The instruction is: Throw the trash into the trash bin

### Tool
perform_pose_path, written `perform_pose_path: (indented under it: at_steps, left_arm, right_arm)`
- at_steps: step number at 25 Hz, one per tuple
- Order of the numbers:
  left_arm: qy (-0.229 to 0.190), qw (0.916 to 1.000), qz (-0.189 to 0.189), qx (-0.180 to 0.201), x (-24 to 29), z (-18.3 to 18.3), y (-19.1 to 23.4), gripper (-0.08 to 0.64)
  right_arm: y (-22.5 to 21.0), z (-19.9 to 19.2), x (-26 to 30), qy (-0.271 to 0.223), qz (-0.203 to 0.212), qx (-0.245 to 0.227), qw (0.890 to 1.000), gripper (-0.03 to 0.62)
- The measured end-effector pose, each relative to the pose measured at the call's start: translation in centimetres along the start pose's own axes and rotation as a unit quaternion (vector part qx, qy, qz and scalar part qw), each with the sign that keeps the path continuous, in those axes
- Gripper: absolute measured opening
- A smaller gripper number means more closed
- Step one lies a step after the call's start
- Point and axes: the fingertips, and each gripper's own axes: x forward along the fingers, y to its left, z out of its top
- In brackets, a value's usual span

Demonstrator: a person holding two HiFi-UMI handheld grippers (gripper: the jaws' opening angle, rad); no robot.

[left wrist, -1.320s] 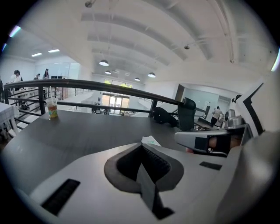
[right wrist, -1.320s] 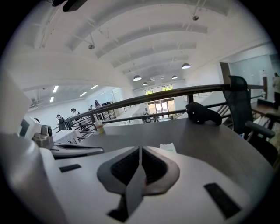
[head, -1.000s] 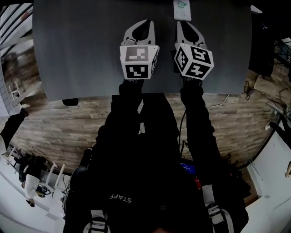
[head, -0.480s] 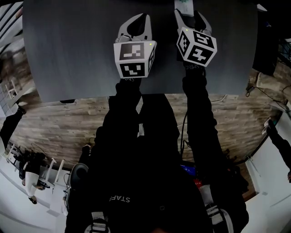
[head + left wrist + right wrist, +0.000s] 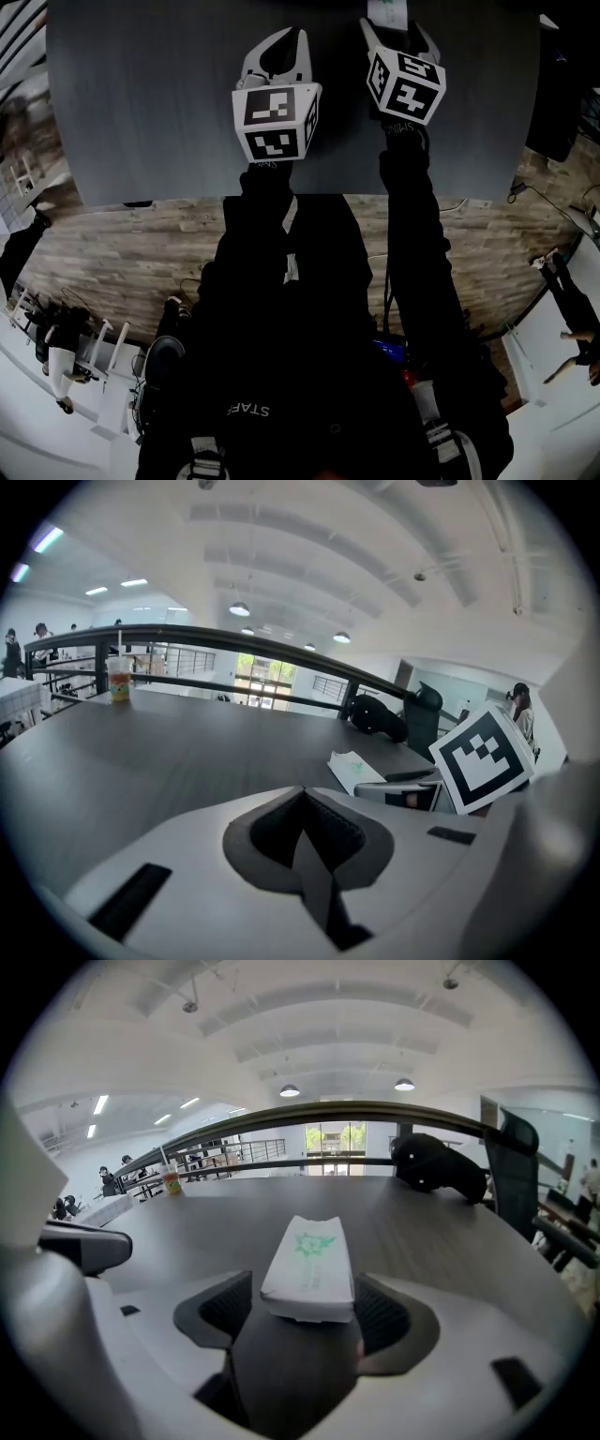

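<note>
A white paper packet (image 5: 309, 1262) with green print lies flat on the dark grey table (image 5: 141, 103). My right gripper (image 5: 305, 1312) is open and its jaws have just been opening; the packet's near end sits between the pads without touching either. In the head view the right gripper (image 5: 397, 28) is at the table's far right, with the packet (image 5: 387, 8) poking out past it. My left gripper (image 5: 281, 39) hovers beside it, shut and empty; its pads (image 5: 323, 827) meet. From the left gripper view the packet (image 5: 354, 769) shows to the right. No trash bin is in view.
A drink cup with a straw (image 5: 171, 1180) stands at the table's far left. A black bag-like object (image 5: 436, 1171) lies at the far right, with a dark chair (image 5: 520, 1176) beside it. The table's near edge (image 5: 281, 195) runs above the wooden floor.
The right gripper moved forward to the packet and its jaws spread wide around the packet's near end. The left gripper shifted slightly forward and stayed shut.
</note>
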Motion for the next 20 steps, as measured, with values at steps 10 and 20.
perform_pose_path:
  at_steps: [10, 20]
  left_arm:
    - [-0.011, 0.9998, 0.013, -0.006, -1.4, 0.4, 0.6, 0.0]
    - [-0.041, 0.9986, 0.029, -0.014, -5.6, 2.9, 1.0, 0.0]
  right_arm:
    - [0.1, 0.3, -1.0, -0.005, -0.027, -0.023, 0.999, 0.314]
    - [2.5, 3.5, -6.5, -0.046, -0.016, -0.042, 0.998, 0.311]
